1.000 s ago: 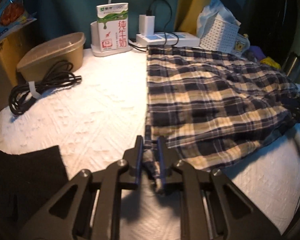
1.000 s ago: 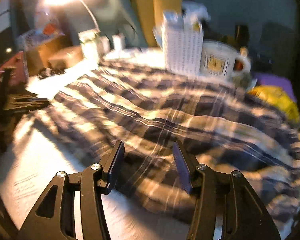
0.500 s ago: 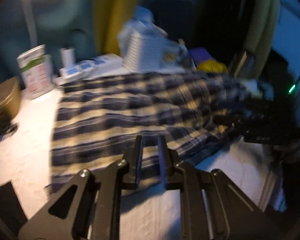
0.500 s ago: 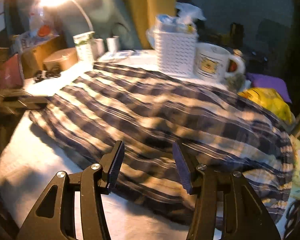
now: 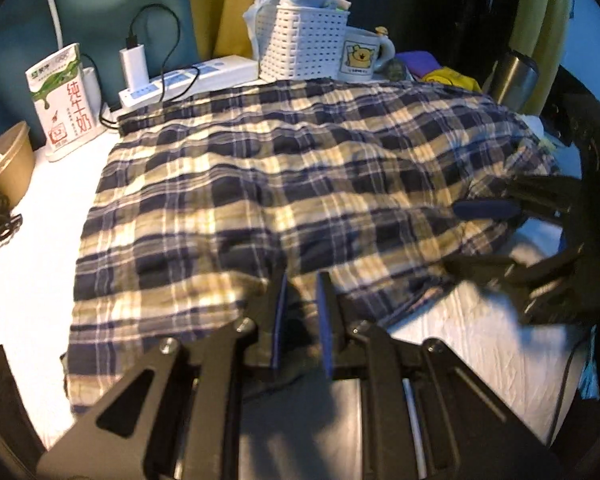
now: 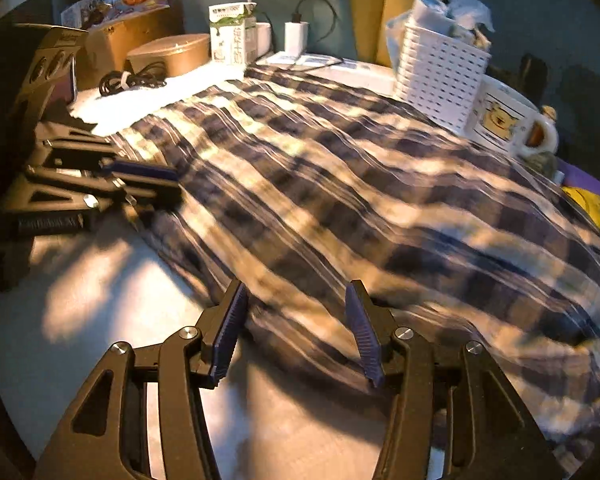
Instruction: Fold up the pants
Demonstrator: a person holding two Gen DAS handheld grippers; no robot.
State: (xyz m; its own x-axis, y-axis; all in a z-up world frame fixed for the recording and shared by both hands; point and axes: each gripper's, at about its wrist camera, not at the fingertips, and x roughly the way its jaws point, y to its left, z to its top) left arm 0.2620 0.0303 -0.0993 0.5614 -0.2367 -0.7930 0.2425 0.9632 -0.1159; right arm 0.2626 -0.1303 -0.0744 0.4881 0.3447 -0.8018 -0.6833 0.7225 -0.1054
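Currently the black left gripper point(image 5: 302, 320) has its blue-padded jaws drawn nearly together, and a fold of the near hem of the navy-and-cream plaid cotton pants point(image 5: 284, 184) sits pinched between them. Cloth bunches up at the fingertips and falls away dark beneath the jaws.

The black right gripper point(image 6: 296, 332) has its jaws spread wide. Nothing is clamped between them; the near edge of the pants point(image 6: 340, 184) lies in and just beyond the gap, and whether the pads touch the fabric cannot be told, as this view is blurred.

The pants lie spread flat on a white textured cloth-covered table point(image 5: 32, 240), running from the near edge toward the far clutter. From the left wrist view, the garment extends far and to both sides of the left gripper, and the right gripper point(image 5: 484, 240) appears at the garment's right edge.

Along the far side stand a white perforated plastic basket point(image 5: 304, 50), touching or just beside the fabric's far edge, a white mug with a yellow bear print point(image 5: 360, 60) to its right, a white power strip point(image 5: 188, 80) and a green-and-white milk carton point(image 5: 60, 96) to the left.
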